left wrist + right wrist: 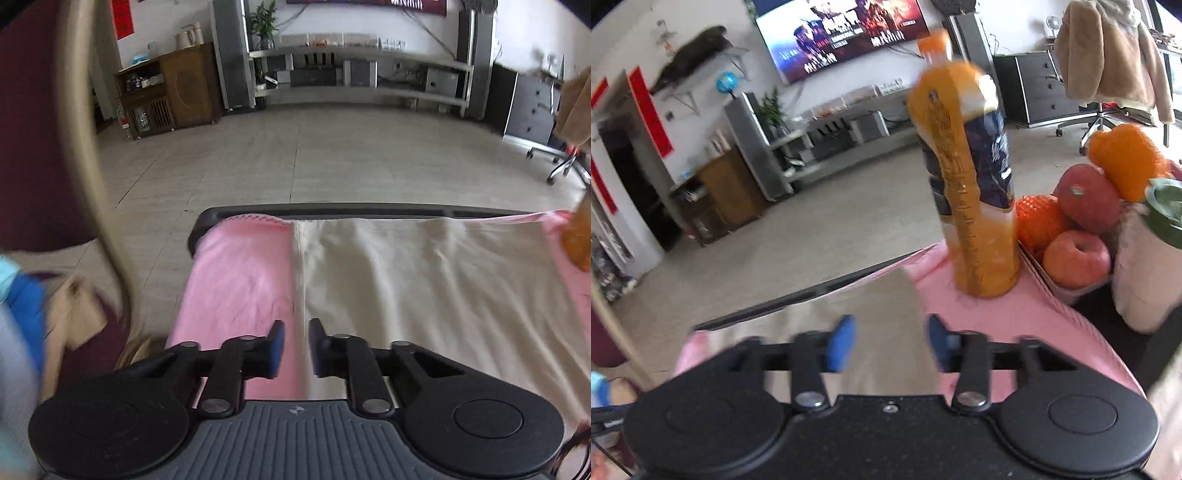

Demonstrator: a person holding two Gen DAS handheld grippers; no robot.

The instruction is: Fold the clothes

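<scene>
Right wrist: one bottle [964, 177], two apples [1076, 258].

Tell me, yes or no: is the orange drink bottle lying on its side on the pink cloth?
No. The orange drink bottle stands upright on the pink cloth, beside the fruit.

Before you, the garment [406, 288] lies on the cloth [240, 280] that covers the table [332, 211]. At its right end the bottle [971, 184] stands on that cloth, with the fruit tray [1056, 284] just right of it.
</scene>
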